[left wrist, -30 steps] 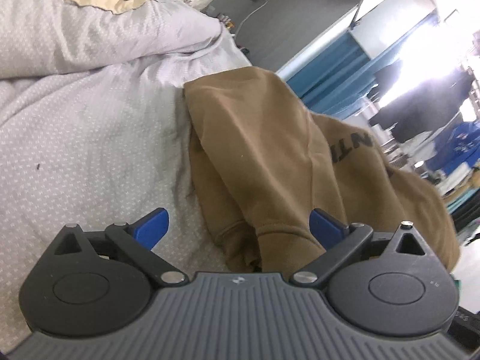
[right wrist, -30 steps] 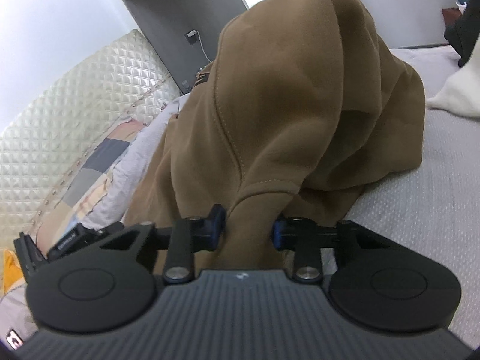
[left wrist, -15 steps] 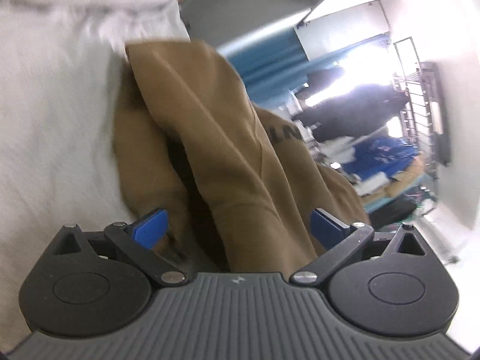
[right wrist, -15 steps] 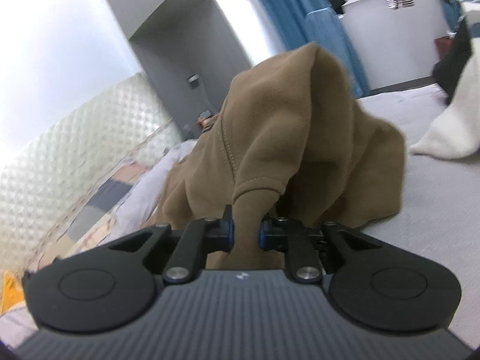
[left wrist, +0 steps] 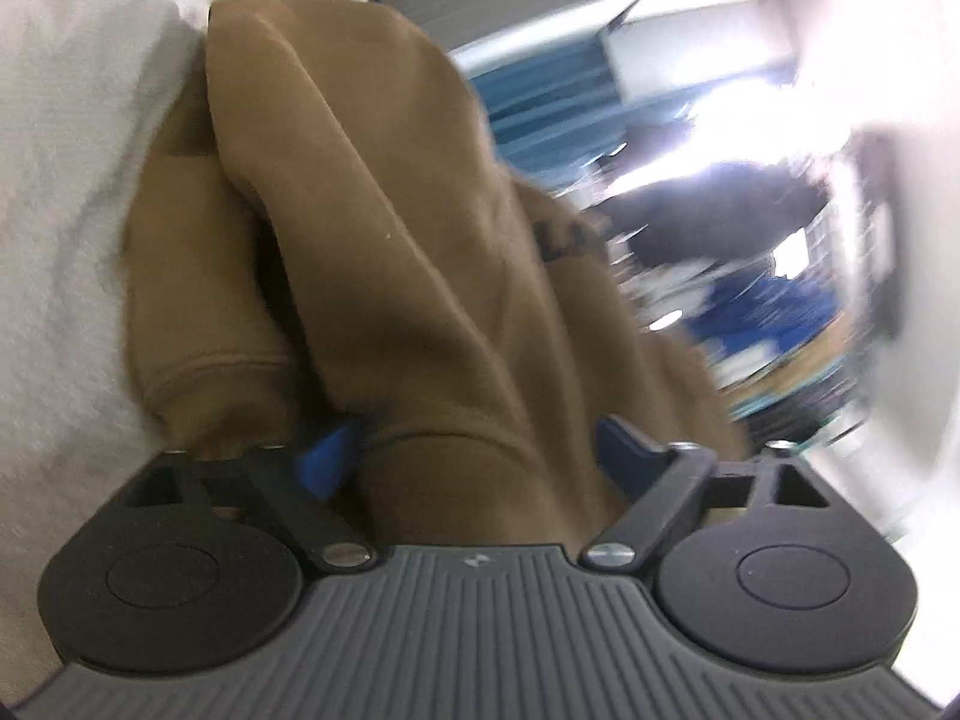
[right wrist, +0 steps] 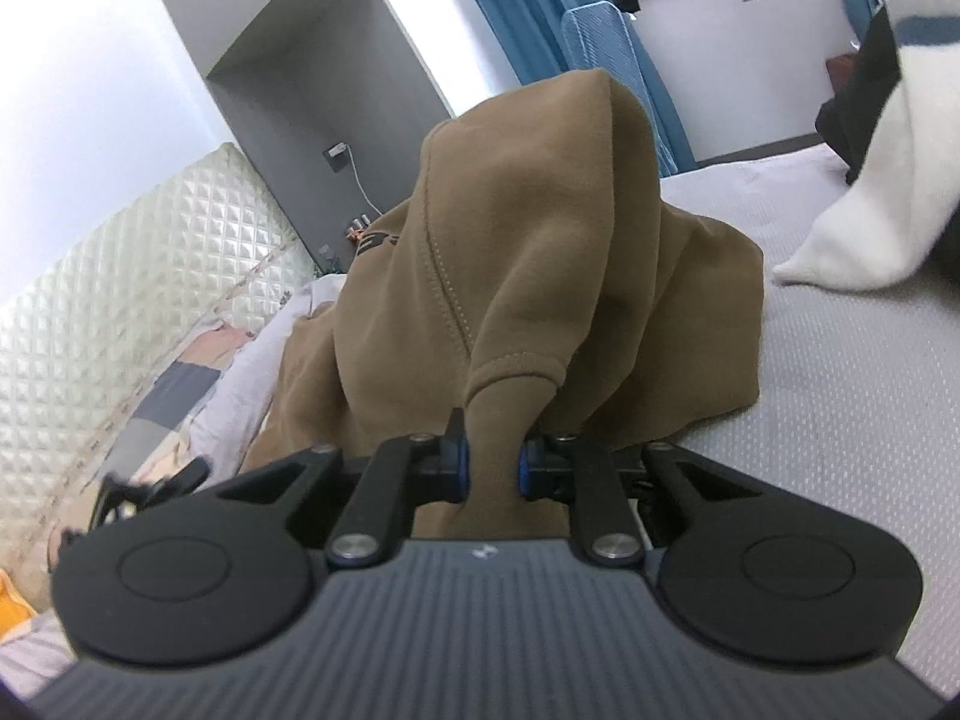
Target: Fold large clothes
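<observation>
Brown sweatshirt (right wrist: 540,276) lifted off the bed (right wrist: 840,420)

Right gripper (right wrist: 492,468) pinches its cuff at lower centre; left gripper (left wrist: 480,456) is closing around fabric.

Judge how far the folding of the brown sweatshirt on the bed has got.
Early stage. Done: the right gripper is shut on one cuff of the brown sweatshirt. In hand: the left gripper is closing around the other cuff, not yet pinching. Left: the garment lies bunched on the bed, with no neat fold showing.

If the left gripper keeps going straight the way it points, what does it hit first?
The brown hoodie. The left gripper already has a cuffed fold of it between its closing jaws, so it would push deeper into that bunched cloth; the frame is blurred, so depth is uncertain.
</observation>
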`<state>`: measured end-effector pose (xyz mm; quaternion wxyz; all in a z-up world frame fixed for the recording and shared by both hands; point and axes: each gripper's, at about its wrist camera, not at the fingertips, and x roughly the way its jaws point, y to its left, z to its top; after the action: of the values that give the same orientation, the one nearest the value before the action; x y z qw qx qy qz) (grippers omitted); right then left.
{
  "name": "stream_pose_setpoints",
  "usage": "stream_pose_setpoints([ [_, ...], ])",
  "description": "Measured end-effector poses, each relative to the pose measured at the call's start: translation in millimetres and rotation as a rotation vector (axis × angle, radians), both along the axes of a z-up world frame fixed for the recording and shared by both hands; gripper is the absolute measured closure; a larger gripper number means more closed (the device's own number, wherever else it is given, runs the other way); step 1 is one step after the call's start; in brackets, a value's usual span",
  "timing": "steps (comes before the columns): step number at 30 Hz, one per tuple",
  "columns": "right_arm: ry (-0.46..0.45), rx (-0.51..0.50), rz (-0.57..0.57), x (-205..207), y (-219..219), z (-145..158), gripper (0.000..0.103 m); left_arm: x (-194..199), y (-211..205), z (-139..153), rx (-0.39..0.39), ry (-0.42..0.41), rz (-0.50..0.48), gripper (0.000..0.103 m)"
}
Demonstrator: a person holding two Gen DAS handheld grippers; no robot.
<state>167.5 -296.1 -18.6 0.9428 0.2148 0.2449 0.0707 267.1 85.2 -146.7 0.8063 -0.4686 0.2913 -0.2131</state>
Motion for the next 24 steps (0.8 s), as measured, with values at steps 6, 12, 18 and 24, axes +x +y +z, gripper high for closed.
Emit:
stream_pose_setpoints([
  [6, 0.030, -0.018, -0.006, 12, 4, -12, 0.085, 11, -7, 8, 0.133, 0.008, -0.009, 0.057],
  [12, 0.032, -0.021, 0.024, 19, 8, -16, 0.085, -12, -16, 47, 0.211, -0.107, 0.038, 0.078],
  [18, -0.063, 0.013, 0.113, -5, 8, -3, 0.085, -76, 2, 86, 0.226, -0.173, 0.083, 0.082],
  [24, -0.182, 0.050, 0.246, -50, 8, 19, 0.085, -154, 22, 123, 0.251, -0.236, 0.120, 0.083],
])
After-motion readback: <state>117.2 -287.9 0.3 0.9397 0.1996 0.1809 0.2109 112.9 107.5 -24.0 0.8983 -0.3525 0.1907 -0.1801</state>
